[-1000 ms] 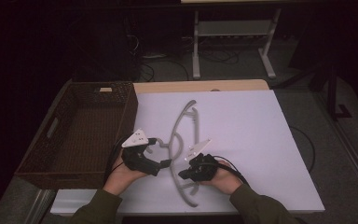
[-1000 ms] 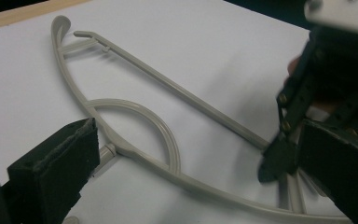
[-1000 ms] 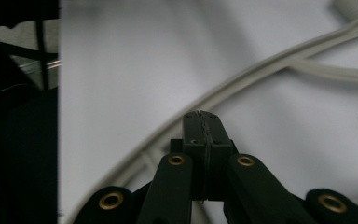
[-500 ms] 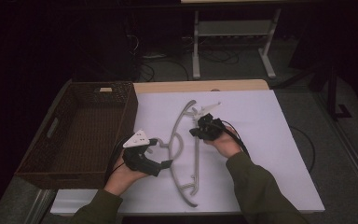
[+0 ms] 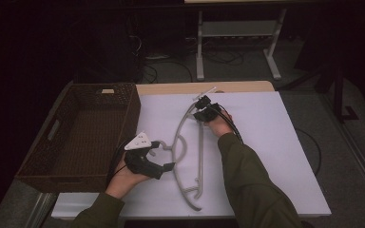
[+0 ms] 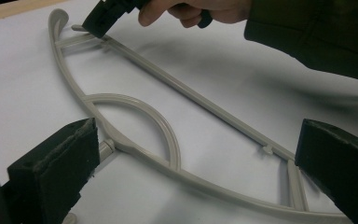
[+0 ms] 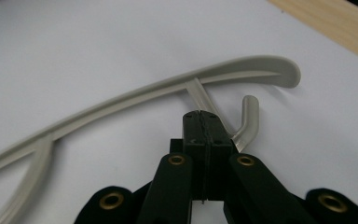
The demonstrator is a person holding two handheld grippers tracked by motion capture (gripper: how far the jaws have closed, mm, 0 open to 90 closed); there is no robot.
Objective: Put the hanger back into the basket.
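- Right gripper (image 5: 203, 108) is clenched, jaws pressed flat together with nothing visibly pinched, tips down by the far end of the grey hanger (image 5: 186, 151).
- Left gripper (image 5: 159, 154) is released, jaws spread wide, the hanger's neck and inner arch just ahead of them.
- Wicker basket (image 5: 78, 133) sits beside the left gripper.

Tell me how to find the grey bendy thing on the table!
Look at the white tabletop, just right of the brown wicker basket. The grey plastic clothes hanger lies flat there, between the person's two black tools. It is the long curved frame with a straight bar and a half-circle loop inside.
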